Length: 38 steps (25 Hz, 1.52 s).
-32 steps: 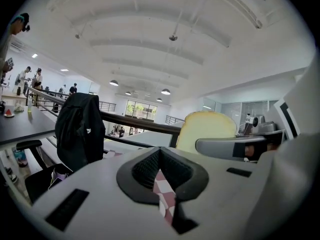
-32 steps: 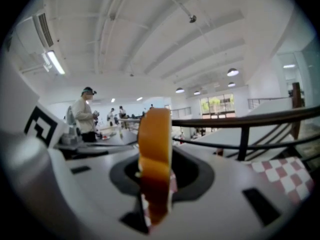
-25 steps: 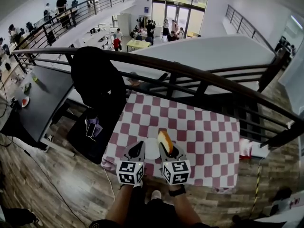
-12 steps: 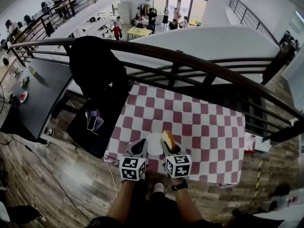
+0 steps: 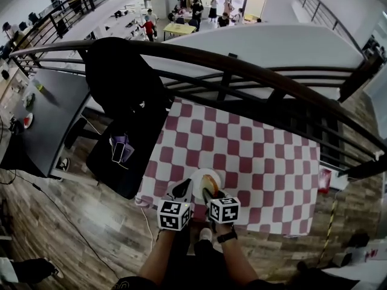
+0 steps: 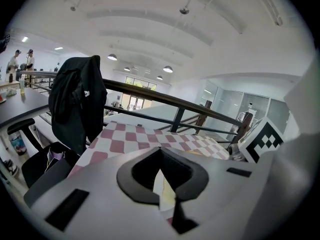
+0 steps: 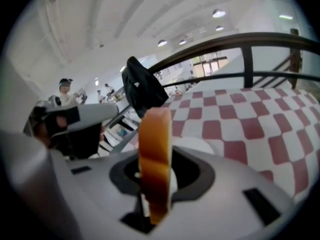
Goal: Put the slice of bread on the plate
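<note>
We record the right gripper (image 5: 210, 196) clamped on the slice of bread (image 7: 155, 154), held on edge over the white plate (image 5: 199, 177) near the checkered table (image 5: 254, 156) edge, left gripper (image 5: 182, 191) jaws together

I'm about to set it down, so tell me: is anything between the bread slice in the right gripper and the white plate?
Nothing visible. The right gripper holds the bread slice upright just over the white plate, whose visible surface looks bare. The left gripper sits at the plate's left rim, beside the path.
</note>
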Motion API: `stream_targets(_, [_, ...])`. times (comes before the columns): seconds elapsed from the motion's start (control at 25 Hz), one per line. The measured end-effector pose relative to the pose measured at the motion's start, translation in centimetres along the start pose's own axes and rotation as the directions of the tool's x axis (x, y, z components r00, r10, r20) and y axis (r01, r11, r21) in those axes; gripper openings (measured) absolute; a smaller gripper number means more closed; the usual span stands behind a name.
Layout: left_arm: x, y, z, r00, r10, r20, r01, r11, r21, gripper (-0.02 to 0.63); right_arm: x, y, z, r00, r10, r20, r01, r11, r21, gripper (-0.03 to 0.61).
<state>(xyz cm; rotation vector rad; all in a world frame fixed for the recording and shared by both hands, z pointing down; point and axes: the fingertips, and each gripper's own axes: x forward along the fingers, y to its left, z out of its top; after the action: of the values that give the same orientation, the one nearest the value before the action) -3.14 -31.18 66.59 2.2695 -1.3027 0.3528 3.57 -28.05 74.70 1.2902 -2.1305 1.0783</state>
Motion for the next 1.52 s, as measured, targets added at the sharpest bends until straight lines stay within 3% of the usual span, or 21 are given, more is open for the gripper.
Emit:
stream_targets(0.28, [1.5,2.0,-1.8,0.998,0.001,-0.058,-0.003,0.999,-0.033,0.017,3.8,0.7,-1.5,0.991,0.102,-0.090,-0.093,0.991,0.098,0.101])
stream_targets(0.44, [1.9,3.1,-2.3,0.996,0.005,-0.088,-0.009,0.999,-0.052,0.017,5.7,0.7,-2.8,0.971,0.186,-0.147,-0.149,0.961,0.231,0.101])
stream_targets(0.56, [2.3,3.7,-2.0,0.995,0.003,-0.096,-0.008,0.999,-0.054,0.018,7.2,-0.2,-3.7,0.955,0.201,-0.217,-0.144,0.957,0.253,0.101])
stream_targets(0.72, [2.6,4.0,-1.6,0.995,-0.002,-0.099,-0.003,0.999,-0.055,0.018,8.2,-2.1,-3.6,0.964,0.093,-0.250,-0.060,0.989,0.137,0.143])
stream_targets(0.92, [2.8,3.9,-0.9,0.996,-0.011,-0.094,0.006,0.999,-0.050,0.018,8.4,-5.9,-3.6,0.943,-0.151,-0.296,0.150,0.988,-0.028,0.344])
stream_targets(1.0, [3.0,3.7,-0.5,0.996,-0.017,-0.090,0.013,0.999,-0.047,0.017,8.2,-6.5,-3.6,0.933,-0.196,-0.303,0.185,0.981,-0.065,0.409])
stream_targets(1.12, [3.1,3.1,0.2,0.997,-0.028,-0.078,0.025,0.999,-0.038,0.017,6.9,-7.6,-2.6,0.933,-0.241,-0.266,0.230,0.971,-0.071,0.434])
stream_targets(1.2, [3.3,2.6,1.2,0.998,-0.038,-0.058,0.036,0.999,-0.032,0.017,5.6,-7.8,-0.9,0.948,-0.244,-0.203,0.237,0.970,-0.057,0.434])
stream_targets(1.36, [3.8,0.9,4.5,0.998,-0.068,0.002,0.068,0.998,-0.004,0.017,2.0,-7.1,5.1,0.972,-0.233,0.004,0.233,0.970,-0.075,0.433])
stream_targets(1.52, [3.4,-1.3,9.0,0.991,-0.100,0.083,0.096,0.994,0.055,0.018,-2.4,-4.8,11.9,0.961,-0.185,0.204,0.214,0.968,-0.130,0.428])
